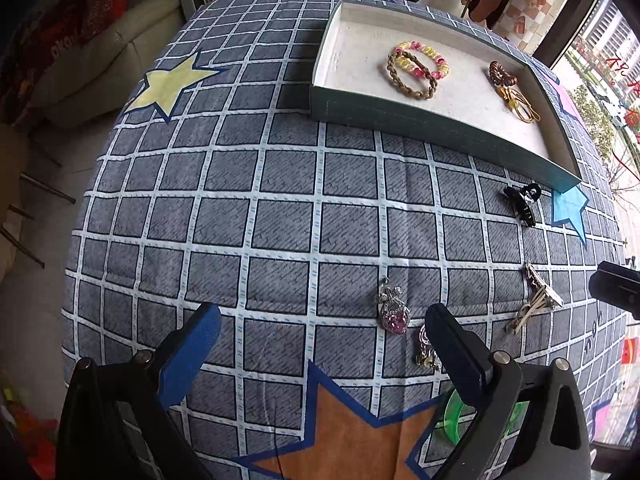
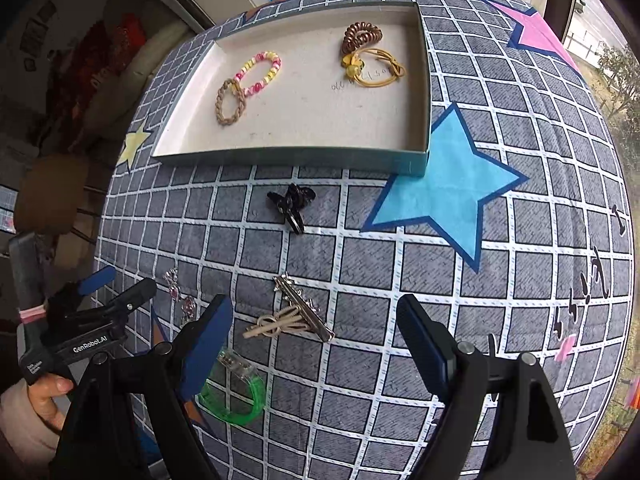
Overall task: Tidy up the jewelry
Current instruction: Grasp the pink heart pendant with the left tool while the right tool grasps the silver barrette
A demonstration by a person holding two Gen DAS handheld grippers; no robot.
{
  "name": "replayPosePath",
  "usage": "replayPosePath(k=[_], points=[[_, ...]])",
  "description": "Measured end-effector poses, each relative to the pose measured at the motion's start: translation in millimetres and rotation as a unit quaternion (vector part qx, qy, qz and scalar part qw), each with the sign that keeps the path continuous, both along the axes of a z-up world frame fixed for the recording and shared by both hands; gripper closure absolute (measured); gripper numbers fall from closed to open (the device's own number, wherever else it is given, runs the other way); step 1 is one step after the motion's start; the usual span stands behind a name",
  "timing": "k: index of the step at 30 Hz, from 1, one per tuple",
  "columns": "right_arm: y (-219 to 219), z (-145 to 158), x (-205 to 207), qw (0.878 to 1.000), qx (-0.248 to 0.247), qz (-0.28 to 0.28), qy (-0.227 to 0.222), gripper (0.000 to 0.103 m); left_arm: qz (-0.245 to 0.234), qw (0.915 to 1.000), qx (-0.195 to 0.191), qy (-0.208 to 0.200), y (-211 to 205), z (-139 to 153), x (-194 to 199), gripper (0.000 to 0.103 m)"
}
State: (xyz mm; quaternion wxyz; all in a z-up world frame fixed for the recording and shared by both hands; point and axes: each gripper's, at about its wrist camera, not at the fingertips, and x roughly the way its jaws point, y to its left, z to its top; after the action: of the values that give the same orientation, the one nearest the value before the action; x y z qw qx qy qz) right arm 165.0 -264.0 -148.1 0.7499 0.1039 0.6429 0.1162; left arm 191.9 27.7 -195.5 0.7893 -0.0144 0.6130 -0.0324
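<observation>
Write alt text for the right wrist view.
Open right tongs hover above a silver metal hair clip on a grey checked cloth; beyond lie a black claw clip and a shallow box holding four hair ties.

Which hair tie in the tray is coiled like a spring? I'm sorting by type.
The brown spiral tie, at the tray's far right above the yellow elastic.

The cloth [image 2: 360, 264] is grey with a white grid and blue [image 2: 444, 188], pink [image 2: 540, 32], yellow [image 1: 172, 82] and orange [image 1: 352, 436] stars. The tray [image 2: 288, 156] is teal outside, cream inside. A bracelet [image 2: 236, 396] is bright green; a clip [image 2: 292, 206] is black.
</observation>
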Motion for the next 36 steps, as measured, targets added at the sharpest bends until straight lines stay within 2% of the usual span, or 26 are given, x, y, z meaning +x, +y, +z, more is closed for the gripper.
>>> replayPosePath(k=[7,13,19,21,23,27,31,33,35,36], points=[[6,-20,-22,0.997,-0.059,0.039,0.015,0.018,0.01,0.9997,-0.013,0.017,-1,-15,-6,0.0],[12,-33,-28,0.994,-0.091,0.057,0.021,0.026,0.003,0.9998,-0.012,0.014,-5,-21,-4,0.0],[23,-35,-23,0.989,-0.121,0.084,0.004,0.029,-0.005,0.9999,-0.005,0.01,-12,-27,0,0.001],[33,-35,-19,0.986,-0.136,0.1,-0.002,0.031,-0.009,0.9999,-0.001,0.008,-14,-26,3,0.004],[40,-35,-17,0.982,-0.149,0.116,-0.01,0.036,-0.015,0.9999,0.001,0.008,-20,-25,6,0.004],[53,-34,-14,0.978,-0.157,0.135,-0.02,0.044,-0.031,0.9995,0.011,0.0,-35,-21,9,0.019],[63,-32,-12,0.978,-0.155,0.141,-0.021,0.057,-0.047,0.9988,0.011,-0.007,-56,-17,6,0.034],[67,-31,-11,0.977,-0.155,0.143,-0.021,0.063,-0.056,0.9983,0.01,-0.012,-71,-14,6,0.052],[70,-30,-11,0.978,-0.155,0.141,-0.02,0.074,-0.064,0.9978,0.004,-0.016,-80,-11,7,0.067],[75,-31,-11,0.978,-0.155,0.138,-0.02,0.078,-0.065,0.9978,-0.001,-0.015,-82,-11,8,0.067]])
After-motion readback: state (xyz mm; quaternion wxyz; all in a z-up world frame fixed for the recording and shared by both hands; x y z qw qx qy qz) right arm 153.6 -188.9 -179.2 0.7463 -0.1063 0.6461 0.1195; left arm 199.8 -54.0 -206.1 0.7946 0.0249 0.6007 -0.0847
